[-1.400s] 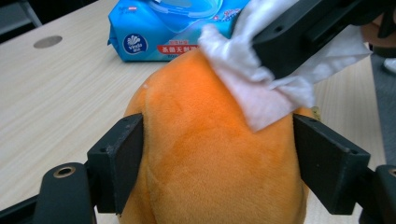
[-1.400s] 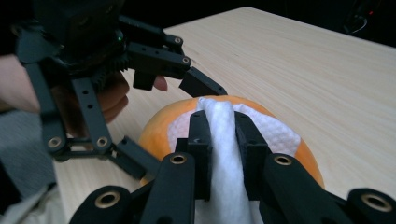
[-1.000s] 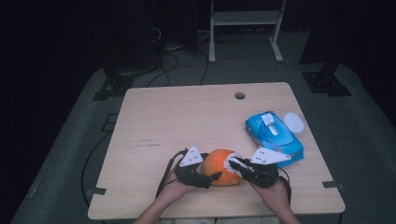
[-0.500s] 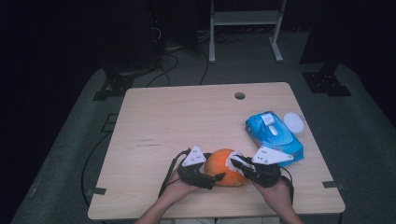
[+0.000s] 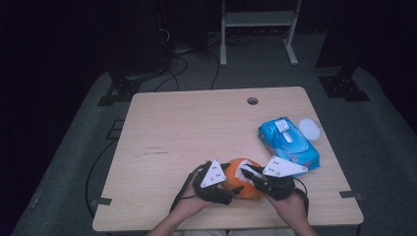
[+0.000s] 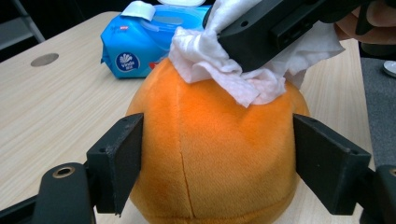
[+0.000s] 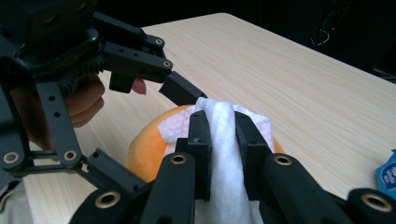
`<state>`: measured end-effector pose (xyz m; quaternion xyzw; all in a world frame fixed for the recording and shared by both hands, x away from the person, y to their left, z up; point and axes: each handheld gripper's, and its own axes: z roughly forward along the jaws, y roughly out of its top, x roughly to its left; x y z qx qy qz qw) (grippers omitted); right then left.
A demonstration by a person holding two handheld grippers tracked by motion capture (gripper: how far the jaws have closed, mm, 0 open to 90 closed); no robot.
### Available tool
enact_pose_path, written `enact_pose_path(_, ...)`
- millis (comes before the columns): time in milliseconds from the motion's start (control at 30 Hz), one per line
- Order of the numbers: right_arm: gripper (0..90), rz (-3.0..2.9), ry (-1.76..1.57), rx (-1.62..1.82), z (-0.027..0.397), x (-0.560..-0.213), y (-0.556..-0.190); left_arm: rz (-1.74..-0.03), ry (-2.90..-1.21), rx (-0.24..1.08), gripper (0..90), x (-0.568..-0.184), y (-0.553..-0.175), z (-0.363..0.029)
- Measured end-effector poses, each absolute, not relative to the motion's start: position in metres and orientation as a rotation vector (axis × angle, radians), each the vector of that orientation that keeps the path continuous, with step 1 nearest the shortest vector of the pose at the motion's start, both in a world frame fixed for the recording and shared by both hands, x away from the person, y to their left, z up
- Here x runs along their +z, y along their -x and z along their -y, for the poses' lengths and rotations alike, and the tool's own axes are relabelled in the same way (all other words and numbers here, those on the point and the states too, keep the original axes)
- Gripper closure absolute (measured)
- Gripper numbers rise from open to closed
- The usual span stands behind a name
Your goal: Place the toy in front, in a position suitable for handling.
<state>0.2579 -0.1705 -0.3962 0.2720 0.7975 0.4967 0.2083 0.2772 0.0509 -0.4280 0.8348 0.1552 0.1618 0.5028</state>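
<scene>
An orange plush ball point(image 5: 251, 189) sits near the front edge of the wooden table point(image 5: 196, 128). My left gripper point(image 5: 235, 180) holds it from the left, one jaw pressed on each side point(image 6: 223, 158). A white wipe point(image 6: 224, 74) lies on top of the ball point(image 6: 210, 154). My right gripper point(image 5: 246, 170) comes in from the right, shut on the wipe point(image 7: 219, 116) and pressing it on the ball's top point(image 7: 144, 149). In the right gripper view the wipe is pinched between its jaws point(image 7: 219, 135), with the left gripper point(image 7: 135, 60) behind.
A blue pack of wipes point(image 5: 289, 142) lies just right of the ball, with a white round lid point(image 5: 310, 128) beside it. A cable hole point(image 5: 253, 101) is at the table's far edge. A metal stand point(image 5: 255, 19) and floor cables lie beyond.
Both grippers and the ball have shifted slightly to the right. The right gripper stays on the ball's top with the wipe.
</scene>
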Motion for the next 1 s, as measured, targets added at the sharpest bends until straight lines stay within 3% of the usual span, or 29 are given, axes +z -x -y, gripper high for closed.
enact_pose_path(233,78.3,-2.295,-0.634,1.356,0.145,-0.401,-0.248,-0.332,-2.045,0.422,20.9,-0.431,-0.272,-0.047)
enact_pose_path(467,78.4,-2.223,-0.778,1.356,0.172,-0.395,-0.259,-0.324,-2.040,0.424,21.6,-0.430,-0.271,-0.045)
enact_pose_path(667,78.3,-2.278,-0.671,1.335,0.151,-0.398,-0.252,-0.305,-2.055,0.439,21.9,-0.431,-0.269,-0.044)
enact_pose_path(1000,78.4,-2.217,-0.854,1.326,0.184,-0.401,-0.267,-0.315,-2.067,0.412,22.5,-0.431,-0.271,-0.046)
